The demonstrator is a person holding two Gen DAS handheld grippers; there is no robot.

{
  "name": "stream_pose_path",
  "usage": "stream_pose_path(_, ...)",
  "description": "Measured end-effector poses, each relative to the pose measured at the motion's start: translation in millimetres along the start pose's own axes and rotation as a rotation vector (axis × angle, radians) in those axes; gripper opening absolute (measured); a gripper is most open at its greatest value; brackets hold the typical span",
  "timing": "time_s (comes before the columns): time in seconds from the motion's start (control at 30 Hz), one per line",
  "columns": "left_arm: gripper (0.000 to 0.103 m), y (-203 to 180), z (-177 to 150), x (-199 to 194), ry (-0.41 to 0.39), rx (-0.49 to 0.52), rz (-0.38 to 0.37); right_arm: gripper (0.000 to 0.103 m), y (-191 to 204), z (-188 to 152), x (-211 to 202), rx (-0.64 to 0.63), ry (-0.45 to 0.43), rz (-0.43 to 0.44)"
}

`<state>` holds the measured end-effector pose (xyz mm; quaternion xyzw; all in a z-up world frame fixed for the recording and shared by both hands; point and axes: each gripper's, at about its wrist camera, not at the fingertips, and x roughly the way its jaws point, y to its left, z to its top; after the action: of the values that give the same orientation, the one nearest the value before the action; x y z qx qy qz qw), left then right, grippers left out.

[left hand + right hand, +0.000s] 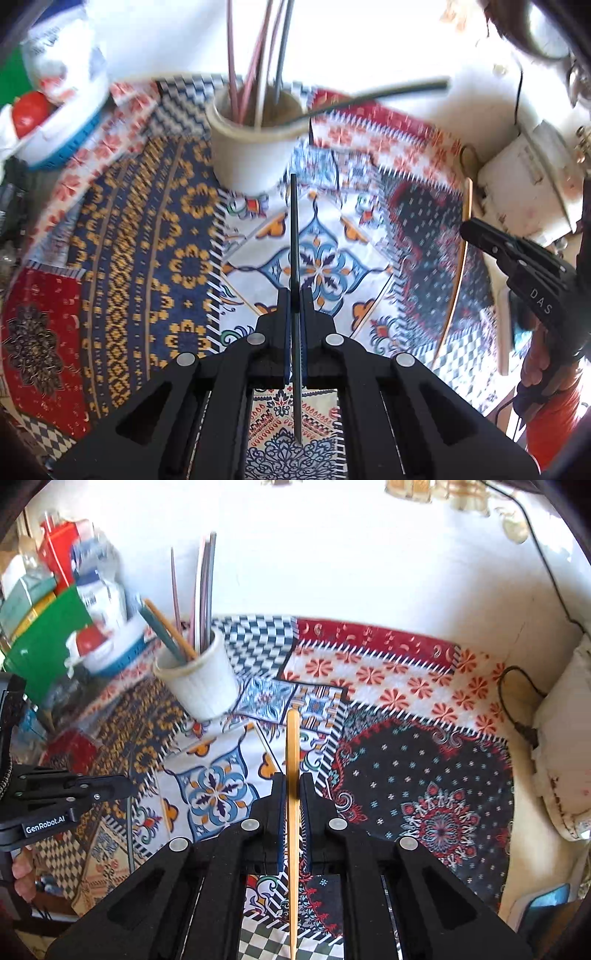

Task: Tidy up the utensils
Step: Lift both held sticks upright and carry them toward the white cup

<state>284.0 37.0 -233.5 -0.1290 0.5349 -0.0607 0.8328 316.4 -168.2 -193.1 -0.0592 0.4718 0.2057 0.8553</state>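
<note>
My left gripper (pixel 294 295) is shut on a thin dark teal chopstick (pixel 294 229) that points ahead toward a white cup (pixel 255 147). The cup holds several pink, grey and dark sticks (pixel 255 74). My right gripper (pixel 293 781) is shut on a yellow wooden chopstick (pixel 293 746). In the right wrist view the same cup (pixel 201 681) stands ahead to the left, tilted, with teal, yellow and pink sticks (pixel 170 635) in it. The left gripper (pixel 74 790) shows at the left edge there; the right gripper (pixel 517 258) shows at the right of the left wrist view.
A patterned patchwork cloth (pixel 406 686) covers the table. A blue-rimmed white bowl with a red item (pixel 48 125) and boxes and a bottle (pixel 74 590) crowd the back left. A white wall lies behind. A cable (pixel 517 701) and a white object lie at the right.
</note>
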Motion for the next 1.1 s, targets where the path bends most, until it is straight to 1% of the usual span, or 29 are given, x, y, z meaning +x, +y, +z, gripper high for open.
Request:
stream_pose_path(0.13, 0.002, 0, 0, -30, -0.084, -0.016, 0.009, 0.006, 1, 4, -18, 0.022, -0.071, -0.01)
stream_pose_path(0.23, 0.002, 1, 4, -44, -0.132, -0.018, 0.014, 0.006, 6, 6, -30, 0.027, -0.124, -0.023)
stream_pose_path(0.27, 0.0, 1, 5, -48, -0.145, -0.018, 0.014, 0.006, 7, 7, -35, 0.027, -0.138, -0.026)
stream_pose_path(0.4, 0.0, 3, 9, -63, -0.189, -0.018, 0.009, 0.006, 10, 14, -48, 0.027, -0.186, -0.032)
stream_pose_path(0.5, 0.0, 3, 12, -65, -0.195, 0.002, 0.002, 0.006, 12, 21, -55, 0.026, -0.213, -0.035)
stream_pose_path(0.57, 0.0, 4, 13, -59, -0.175, 0.015, 0.018, 0.006, 12, 25, -58, 0.025, -0.231, -0.038)
stream_pose_path(0.6, 0.001, 4, 14, -54, -0.152, 0.017, 0.024, 0.006, 12, 27, -60, 0.026, -0.24, -0.042)
stream_pose_path(0.63, 0.003, 6, 14, -44, -0.119, 0.019, 0.032, 0.006, 12, 29, -62, 0.029, -0.25, -0.043)
stream_pose_path(0.7, 0.009, 12, 12, -27, -0.069, -0.001, 0.076, 0.006, 10, 34, -66, 0.033, -0.265, -0.042)
stream_pose_path(0.73, 0.014, 20, 11, -16, -0.036, -0.03, 0.082, 0.006, 10, 37, -68, 0.033, -0.273, -0.039)
stream_pose_path(0.77, 0.016, 27, 9, -7, -0.01, -0.06, 0.077, 0.006, 10, 39, -70, 0.031, -0.28, -0.042)
stream_pose_path(0.93, 0.016, 60, -7, 21, 0.07, -0.207, 0.091, 0.006, 8, 51, -77, 0.015, -0.309, -0.048)
stream_pose_path(0.97, 0.016, 65, -11, 25, 0.084, -0.231, 0.086, 0.006, 7, 53, -77, 0.011, -0.314, -0.048)
stream_pose_path(1.03, 0.016, 74, -20, 32, 0.103, -0.27, 0.101, 0.006, 6, 57, -78, 0.006, -0.323, -0.049)
stream_pose_path(1.1, 0.016, 79, -26, 38, 0.125, -0.303, 0.092, 0.006, 5, 59, -77, 0.004, -0.326, -0.044)
